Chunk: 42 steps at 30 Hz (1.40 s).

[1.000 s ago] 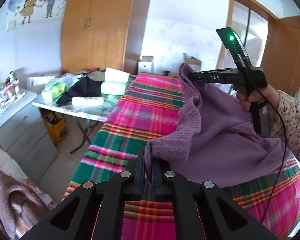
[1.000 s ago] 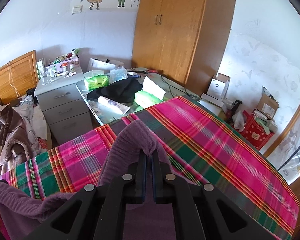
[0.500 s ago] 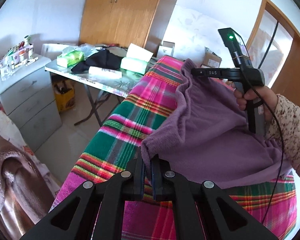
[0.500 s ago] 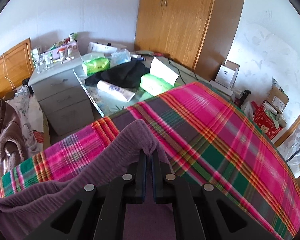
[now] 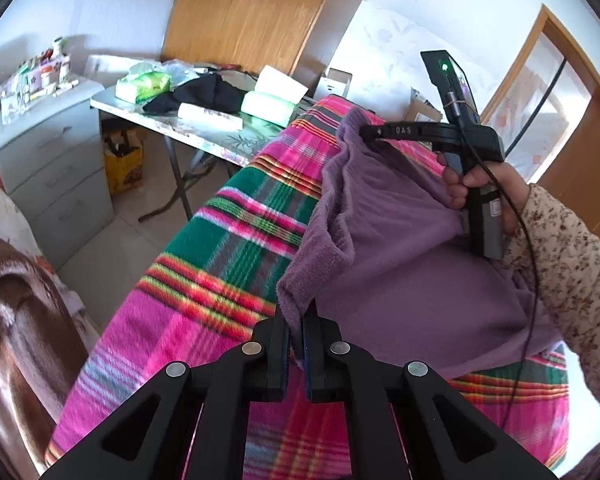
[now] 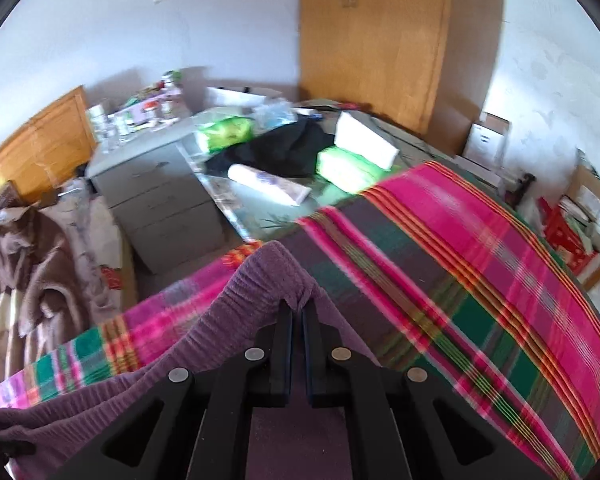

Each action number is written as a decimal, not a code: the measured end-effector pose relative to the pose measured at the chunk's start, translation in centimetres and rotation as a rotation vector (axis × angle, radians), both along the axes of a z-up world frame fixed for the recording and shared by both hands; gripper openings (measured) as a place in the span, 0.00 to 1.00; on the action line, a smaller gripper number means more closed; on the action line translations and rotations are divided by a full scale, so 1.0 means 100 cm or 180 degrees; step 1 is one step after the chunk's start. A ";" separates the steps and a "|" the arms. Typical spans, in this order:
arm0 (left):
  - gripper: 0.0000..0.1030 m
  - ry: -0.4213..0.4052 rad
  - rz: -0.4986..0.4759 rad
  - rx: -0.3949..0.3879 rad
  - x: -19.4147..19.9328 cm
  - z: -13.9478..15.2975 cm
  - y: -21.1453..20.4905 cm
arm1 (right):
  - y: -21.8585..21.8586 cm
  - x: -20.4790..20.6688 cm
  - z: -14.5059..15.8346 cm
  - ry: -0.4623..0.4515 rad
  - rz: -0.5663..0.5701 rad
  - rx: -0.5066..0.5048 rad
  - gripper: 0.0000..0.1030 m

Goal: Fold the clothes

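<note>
1. Here, the left gripper (image 5: 296, 320) is clamping a corner of the purple garment (image 5: 400, 260), its jaws closed tight on the fleecy edge.
2. The right gripper (image 6: 297, 312) is pinching another corner of the garment's ribbed hem, jaws likewise closed on the cloth.
3. The garment is hanging stretched between the two grippers, sagging over the plaid blanket (image 5: 220, 248).
4. A hand (image 5: 480, 188) in a speckled sleeve (image 5: 568, 264) is holding the right gripper's handle.
5. Beyond the blanket, a table (image 6: 236, 196) is carrying tissue packs and a black cloth (image 6: 284, 148).
6. Farthest, a wardrobe (image 6: 372, 36) is standing against the wall.
</note>
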<state>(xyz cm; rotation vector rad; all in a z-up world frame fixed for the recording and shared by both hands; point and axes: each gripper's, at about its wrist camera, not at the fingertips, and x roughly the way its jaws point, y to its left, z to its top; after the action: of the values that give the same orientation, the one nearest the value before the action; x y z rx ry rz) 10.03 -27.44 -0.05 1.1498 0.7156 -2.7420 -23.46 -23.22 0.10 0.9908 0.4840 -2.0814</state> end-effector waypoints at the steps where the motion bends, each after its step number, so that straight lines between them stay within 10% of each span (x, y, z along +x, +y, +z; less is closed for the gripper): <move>1: 0.05 -0.0010 0.0021 0.0072 0.003 0.000 -0.001 | -0.003 0.002 0.000 -0.0012 0.0059 0.0018 0.04; 11: 0.05 -0.0183 0.0151 0.0464 0.021 -0.016 0.000 | -0.027 0.016 -0.027 0.0161 0.0024 0.0451 0.06; 16: 0.05 -0.0224 0.0163 0.0401 0.019 -0.013 0.001 | -0.012 0.010 -0.016 0.0035 -0.0121 0.0299 0.33; 20: 0.07 -0.0226 0.0193 0.0367 0.022 -0.010 0.000 | 0.013 0.019 0.012 0.0109 -0.0211 0.0107 0.34; 27: 0.08 -0.0169 0.0303 0.0341 0.033 0.001 -0.004 | 0.108 0.071 0.063 0.0425 -0.0399 -0.0055 0.37; 42: 0.12 0.0188 -0.0092 -0.0173 0.049 0.043 0.046 | 0.374 0.179 0.086 0.0543 -0.2116 -0.0302 0.37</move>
<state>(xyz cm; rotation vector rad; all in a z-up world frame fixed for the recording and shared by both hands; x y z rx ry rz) 14.91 -22.83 4.24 1.0812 0.6315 -2.8114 -5.59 14.22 8.71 1.0110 0.1364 -2.7662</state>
